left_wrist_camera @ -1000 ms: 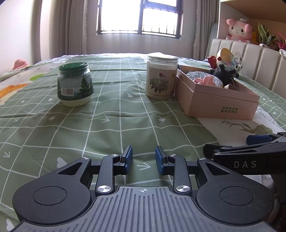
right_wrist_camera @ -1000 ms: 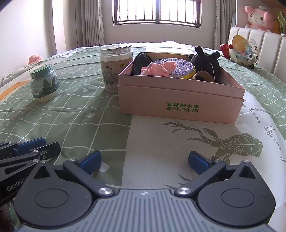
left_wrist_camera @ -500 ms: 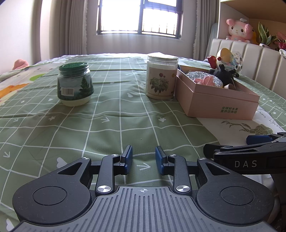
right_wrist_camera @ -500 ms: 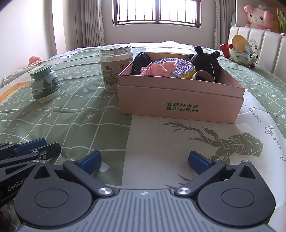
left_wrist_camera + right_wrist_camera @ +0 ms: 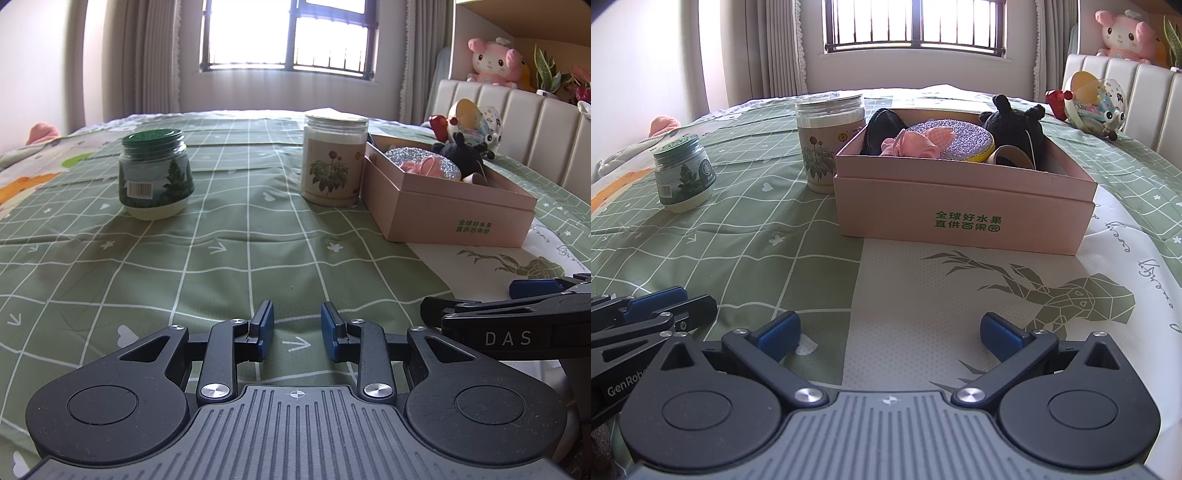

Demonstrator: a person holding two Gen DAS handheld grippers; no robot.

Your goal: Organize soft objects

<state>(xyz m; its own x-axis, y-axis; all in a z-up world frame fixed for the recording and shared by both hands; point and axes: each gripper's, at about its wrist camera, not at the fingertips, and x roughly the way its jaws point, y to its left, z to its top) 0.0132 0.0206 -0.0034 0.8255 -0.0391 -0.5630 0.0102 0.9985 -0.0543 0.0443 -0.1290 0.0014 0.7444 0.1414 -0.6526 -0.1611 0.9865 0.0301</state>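
A pink cardboard box stands on the bed and holds soft things: a black plush, a pink bow, a glittery purple round pad and a dark item. My right gripper is wide open and empty, low over the sheet in front of the box. My left gripper has its jaws a narrow gap apart and holds nothing, to the left of the right one. The left gripper's side shows in the right wrist view.
A green-lidded jar and a taller white floral jar stand left of the box. A toy ball lies by the padded headboard. A pink plush sits on the shelf.
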